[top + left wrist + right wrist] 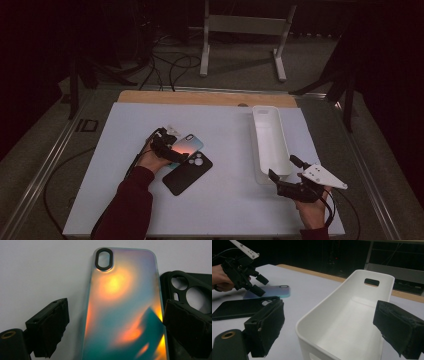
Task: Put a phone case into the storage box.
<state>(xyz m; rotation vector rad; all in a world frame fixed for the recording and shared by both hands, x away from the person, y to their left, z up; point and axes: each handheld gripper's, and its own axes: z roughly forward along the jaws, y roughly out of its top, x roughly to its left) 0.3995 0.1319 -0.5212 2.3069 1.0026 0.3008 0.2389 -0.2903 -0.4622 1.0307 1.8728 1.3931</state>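
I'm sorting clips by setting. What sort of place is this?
Probably a lab or studio set up for recording handling tasks: a white table in a dark room, loose cables on the carpeted floor, and a metal stand behind.

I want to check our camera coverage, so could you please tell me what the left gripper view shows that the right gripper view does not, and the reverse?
Left gripper view alone: the left gripper from behind, jaws open astride the iridescent orange-teal phone case, close enough to show its colours.

Right gripper view alone: the empty white plastic bin, with the right gripper open before it.

Both: the iridescent case, the black phone case beside it, and the white tabletop.
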